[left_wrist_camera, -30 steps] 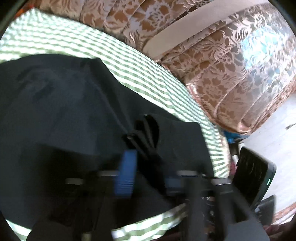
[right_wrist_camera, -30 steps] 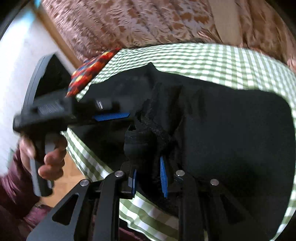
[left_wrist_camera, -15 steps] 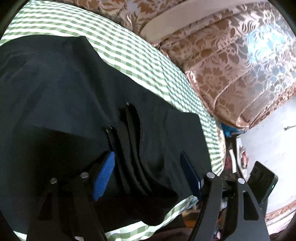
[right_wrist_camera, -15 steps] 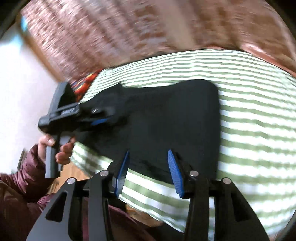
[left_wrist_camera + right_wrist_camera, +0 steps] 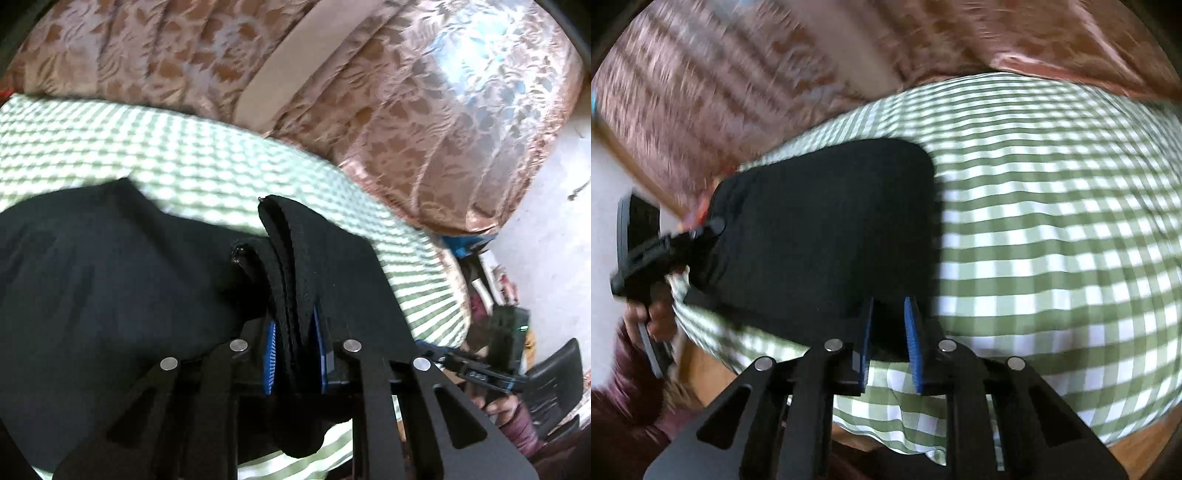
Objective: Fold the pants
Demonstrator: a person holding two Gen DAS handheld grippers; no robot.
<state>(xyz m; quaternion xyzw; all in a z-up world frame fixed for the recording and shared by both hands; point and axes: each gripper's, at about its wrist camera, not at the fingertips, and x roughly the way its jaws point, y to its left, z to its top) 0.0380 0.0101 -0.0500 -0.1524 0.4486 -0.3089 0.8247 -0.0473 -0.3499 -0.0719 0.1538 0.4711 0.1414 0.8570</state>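
The black pants (image 5: pixel 827 229) lie folded in a thick rectangle on the green checked tablecloth (image 5: pixel 1052 229). In the left wrist view my left gripper (image 5: pixel 293 328) is shut on the stacked layers at one end of the pants (image 5: pixel 110 280). In the right wrist view my right gripper (image 5: pixel 889 314) stands at the near right corner of the pants with its blue pads (image 5: pixel 911 332) close together; whether cloth is pinched between them I cannot tell. The left gripper also shows in the right wrist view (image 5: pixel 701 236) at the pants' far left end.
Floral brown curtains (image 5: pixel 406 110) hang behind the table. The table's near edge (image 5: pixel 923 439) drops off just in front of my right gripper. The person's hand (image 5: pixel 653 314) and maroon sleeve are at the left. Dark objects (image 5: pixel 554 380) stand past the table's right end.
My left gripper was open around the stacked layers and has shut on them. My right gripper has moved to the pants' right corner and its jaws have narrowed.
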